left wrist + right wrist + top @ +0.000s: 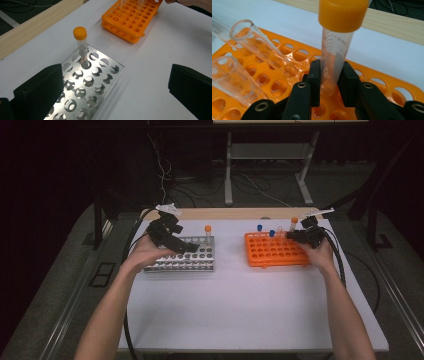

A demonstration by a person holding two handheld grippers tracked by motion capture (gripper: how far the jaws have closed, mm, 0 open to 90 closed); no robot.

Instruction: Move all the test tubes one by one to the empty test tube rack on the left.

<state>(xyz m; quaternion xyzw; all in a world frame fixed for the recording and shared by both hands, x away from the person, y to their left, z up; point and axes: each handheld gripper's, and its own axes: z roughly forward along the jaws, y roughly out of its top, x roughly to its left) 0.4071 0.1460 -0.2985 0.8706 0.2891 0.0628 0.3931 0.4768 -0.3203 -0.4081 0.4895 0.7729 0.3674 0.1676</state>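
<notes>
In the right gripper view my right gripper [330,80] is shut on a clear tube with an orange cap [334,50]. The tube stands nearly upright with its tip in a hole of the orange rack [387,85]. From above, that gripper [295,237] sits at the rack's far right corner, the held tube [293,223] rising above it. My left gripper [115,85] is open over the metal rack [75,85], nothing between its pads. One orange-capped tube [81,41] stands in a far hole of that rack. The high view shows the left gripper [187,247] above the metal rack [200,262].
Two uncapped clear tubes [259,45] lean in the orange rack to the left of the held one. Two blue-capped tubes [260,228] stand at that rack's far side. A wooden strip [230,213] runs along the white table's far edge. Both cables trail off the table's sides.
</notes>
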